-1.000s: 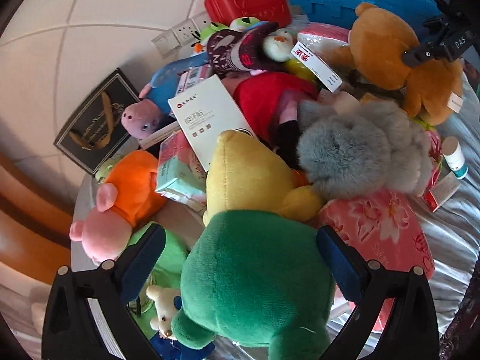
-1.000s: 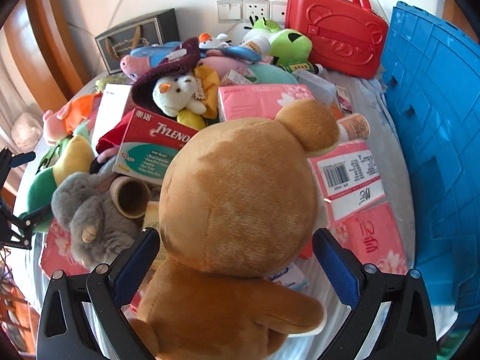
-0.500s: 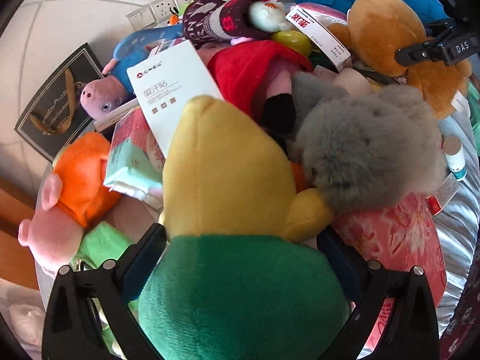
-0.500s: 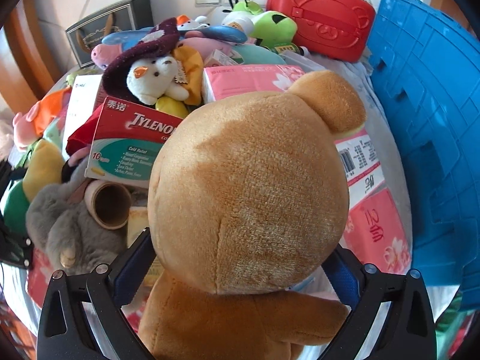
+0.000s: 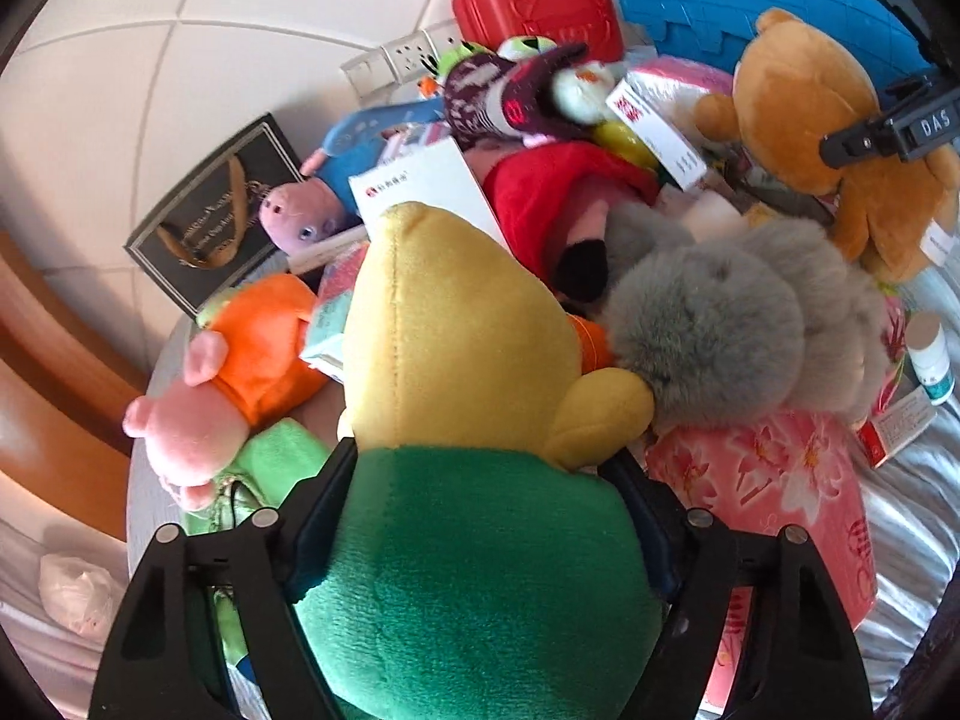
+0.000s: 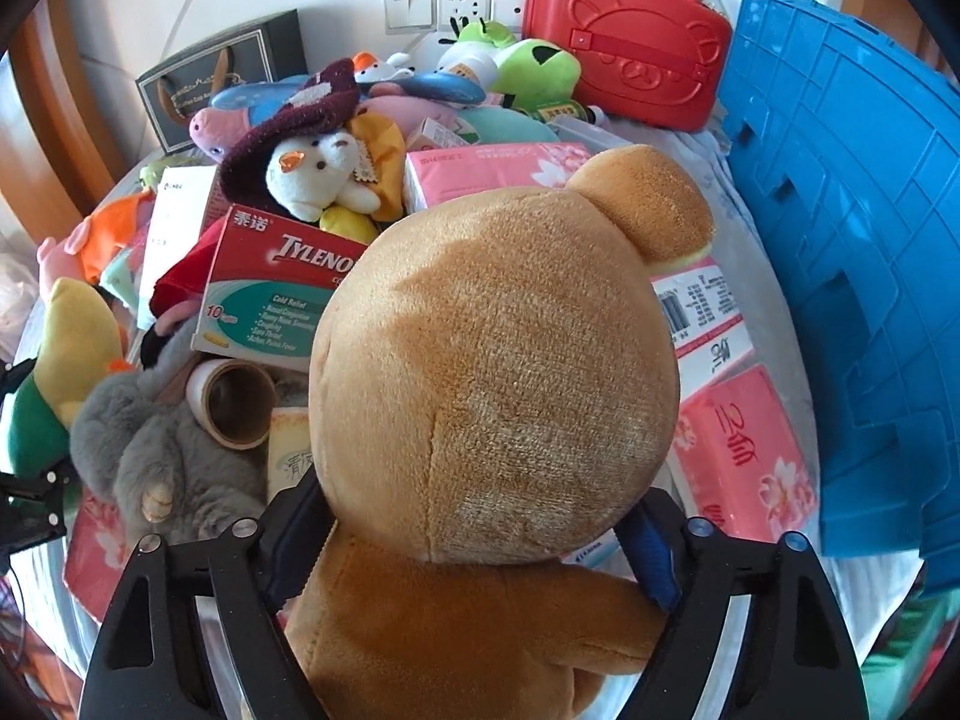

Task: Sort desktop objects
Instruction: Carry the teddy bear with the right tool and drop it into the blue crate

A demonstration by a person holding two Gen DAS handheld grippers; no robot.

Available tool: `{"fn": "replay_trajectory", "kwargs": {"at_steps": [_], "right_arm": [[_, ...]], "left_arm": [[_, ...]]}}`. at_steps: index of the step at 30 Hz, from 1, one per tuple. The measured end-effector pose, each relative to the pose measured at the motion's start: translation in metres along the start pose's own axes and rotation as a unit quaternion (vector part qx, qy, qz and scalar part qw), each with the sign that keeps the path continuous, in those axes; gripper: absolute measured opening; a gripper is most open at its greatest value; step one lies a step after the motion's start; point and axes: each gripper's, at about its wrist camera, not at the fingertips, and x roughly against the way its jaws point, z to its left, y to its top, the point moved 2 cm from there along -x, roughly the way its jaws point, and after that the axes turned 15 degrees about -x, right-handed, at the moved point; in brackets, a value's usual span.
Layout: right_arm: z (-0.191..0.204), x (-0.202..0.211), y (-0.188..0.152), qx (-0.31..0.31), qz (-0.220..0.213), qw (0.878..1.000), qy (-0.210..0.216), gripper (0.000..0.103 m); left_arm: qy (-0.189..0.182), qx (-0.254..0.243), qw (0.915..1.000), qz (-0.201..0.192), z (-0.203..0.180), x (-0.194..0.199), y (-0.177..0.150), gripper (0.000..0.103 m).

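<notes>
A plush toy with a yellow head and green body [image 5: 468,360] lies at the near edge of the heap. My left gripper [image 5: 480,516] straddles its green body; the jaws are closing, and both blue pads touch the plush's sides. A brown teddy bear [image 6: 498,348] fills the right wrist view, back of head towards me. My right gripper [image 6: 474,546] sits around its neck with the jaws closing and the pads tucked against the fur under the head. The same bear [image 5: 798,114] shows at the upper right of the left wrist view.
A blue crate [image 6: 840,240] stands on the right and a red case [image 6: 630,60] at the back wall. Around the two toys lie a grey plush [image 5: 720,324], a Tylenol box [image 6: 270,288], pink tissue packs [image 6: 744,450], an orange-clad pig [image 5: 240,360] and a black gift bag [image 5: 210,228].
Both grippers have come in closer over their toys. Their jaws have narrowed from wide open onto the green body and onto the bear's neck.
</notes>
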Motion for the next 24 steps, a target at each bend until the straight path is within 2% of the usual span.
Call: {"fn": "replay_trajectory", "kwargs": {"at_steps": [5, 12, 18, 24], "right_arm": [[0.000, 0.008, 0.000, -0.005, -0.008, 1.000, 0.002, 0.083], [0.001, 0.038, 0.008, -0.009, -0.045, 0.999, 0.011, 0.082], [0.000, 0.075, 0.018, -0.016, -0.086, 0.996, 0.021, 0.082], [-0.010, 0.121, 0.033, -0.035, -0.141, 0.989, 0.023, 0.082]], "left_arm": [[0.022, 0.006, 0.9997, -0.009, 0.008, 0.015, 0.010, 0.079], [0.039, 0.009, 0.9986, -0.034, 0.014, 0.041, 0.033, 0.078], [0.048, 0.006, 0.9966, -0.066, 0.016, 0.065, 0.064, 0.078], [0.052, -0.004, 0.9928, -0.108, 0.013, 0.085, 0.108, 0.078]]}}
